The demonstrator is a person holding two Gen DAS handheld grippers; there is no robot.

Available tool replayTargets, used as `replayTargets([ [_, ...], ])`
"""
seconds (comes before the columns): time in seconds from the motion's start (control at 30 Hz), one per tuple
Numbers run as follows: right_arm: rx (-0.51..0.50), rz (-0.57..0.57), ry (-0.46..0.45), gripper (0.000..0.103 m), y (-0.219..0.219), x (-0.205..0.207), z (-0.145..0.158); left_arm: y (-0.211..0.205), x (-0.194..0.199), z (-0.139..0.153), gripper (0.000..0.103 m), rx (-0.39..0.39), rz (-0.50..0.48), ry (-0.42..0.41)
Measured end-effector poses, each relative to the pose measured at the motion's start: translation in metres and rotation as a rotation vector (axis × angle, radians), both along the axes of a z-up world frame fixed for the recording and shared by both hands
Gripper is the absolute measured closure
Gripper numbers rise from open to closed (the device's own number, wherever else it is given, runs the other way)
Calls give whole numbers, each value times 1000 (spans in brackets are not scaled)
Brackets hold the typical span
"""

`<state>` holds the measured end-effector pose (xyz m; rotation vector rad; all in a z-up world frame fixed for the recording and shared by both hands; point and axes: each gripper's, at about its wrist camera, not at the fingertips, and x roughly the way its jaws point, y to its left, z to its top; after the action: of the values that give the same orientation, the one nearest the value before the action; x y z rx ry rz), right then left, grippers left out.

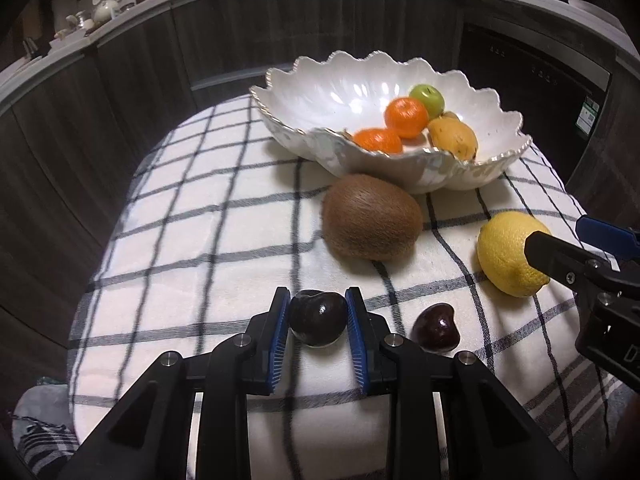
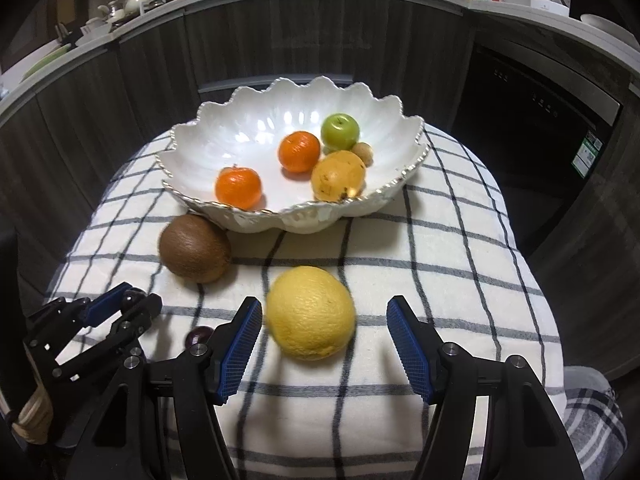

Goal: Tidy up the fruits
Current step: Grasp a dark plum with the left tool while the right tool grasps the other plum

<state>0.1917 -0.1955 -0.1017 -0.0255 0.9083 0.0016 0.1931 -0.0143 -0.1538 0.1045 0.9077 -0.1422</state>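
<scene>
My left gripper point(image 1: 317, 296) is shut on a dark cherry point(image 1: 318, 318), its blue pads pressing both sides just above the checked cloth. A second dark cherry point(image 1: 436, 328) lies on the cloth to its right. My right gripper point(image 2: 323, 308) is open around a yellow lemon point(image 2: 310, 312); a gap shows at the right pad. A brown kiwi point(image 1: 372, 218) rests against the front of the white scalloped bowl point(image 1: 320, 92). The bowl holds two tangerines point(image 2: 238, 188), a green apple point(image 2: 340, 131), a yellow-orange fruit point(image 2: 338, 176) and a small brown fruit.
A white cloth with dark checks point(image 1: 192, 240) covers the small rounded table and drops off at every side. Dark wood cabinets point(image 2: 120, 92) curve close behind, with a black appliance point(image 2: 532, 128) at the right. The counter above is crowded with dishes and bottles.
</scene>
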Motion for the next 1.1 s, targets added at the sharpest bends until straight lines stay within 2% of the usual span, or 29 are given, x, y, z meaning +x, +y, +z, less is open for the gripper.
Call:
replayTargets([
  [0.33, -5, 92, -20, 37, 34, -6, 5, 37, -21, 9, 75, 25, 91, -8],
  [0.5, -18, 136, -23, 37, 54, -8, 3, 56, -29, 12, 75, 9, 143, -16],
  [0.63, -25, 170, -17, 37, 69, -9, -6, 70, -29, 15, 75, -13, 177, -18],
  [0.83, -1, 173, 43, 38, 74, -4, -31, 78, -28, 15, 75, -37, 196, -18],
  [0.9, 1, 165, 56, 40, 72, -3, -36, 78, -28, 15, 75, -41, 194, -20],
  [0.97, 9, 167, 71, 50, 71, -1, -40, 77, -27, 15, 75, -45, 192, -18],
  [1.1, 23, 164, 95, 56, 71, 2, -47, 78, -28, 15, 75, -48, 191, -18],
])
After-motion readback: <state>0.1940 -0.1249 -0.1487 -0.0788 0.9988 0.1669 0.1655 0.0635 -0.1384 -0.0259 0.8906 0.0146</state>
